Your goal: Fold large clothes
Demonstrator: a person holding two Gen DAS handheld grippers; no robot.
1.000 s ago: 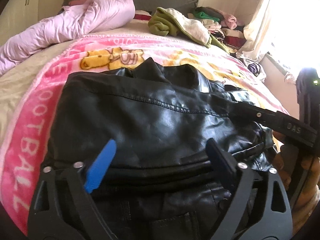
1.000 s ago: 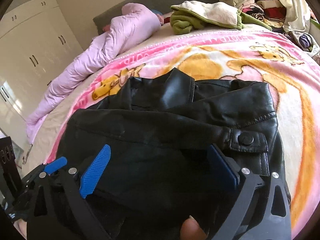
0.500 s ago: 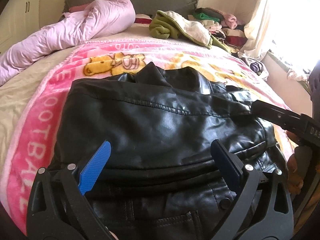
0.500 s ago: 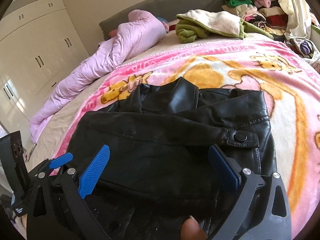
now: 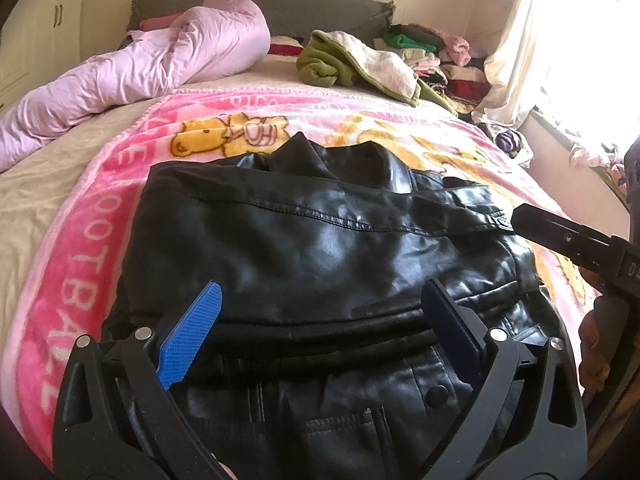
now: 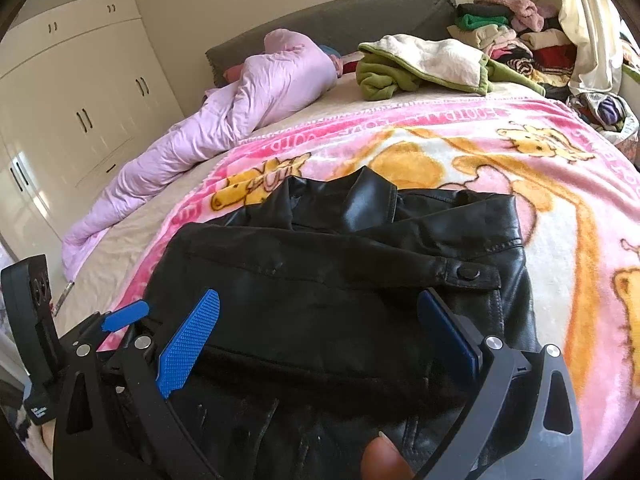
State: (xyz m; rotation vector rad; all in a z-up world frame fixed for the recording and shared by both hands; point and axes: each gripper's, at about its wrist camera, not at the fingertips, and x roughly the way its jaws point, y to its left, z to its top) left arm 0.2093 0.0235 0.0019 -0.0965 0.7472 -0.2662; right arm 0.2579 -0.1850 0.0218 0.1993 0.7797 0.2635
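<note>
Lying at the lower centre of both wrist views, the black leather jacket [image 5: 320, 264] rests on the pink cartoon blanket [image 5: 76, 280] of the bed, with a sleeve folded across the body and its snap cuff [image 6: 466, 274] ending at centre right in the right wrist view. At lower left of that view the left gripper [image 5: 320, 328] hovers with its jaws spread wide and nothing between them; the right gripper [image 6: 316, 332] at lower centre is equally open, just above the folded sleeve. The risk, as I judge it, is that stiff, glossy leather resists a crease: a pinch that takes only the top layer could drag the sleeve off the body and undo the fold. The collar [image 6: 372, 200], standing up at centre, could bunch under the next fold and leave a lump. To the right the blanket is soft and loose, so a pull on the jacket might drag it along and skew the stack.
</note>
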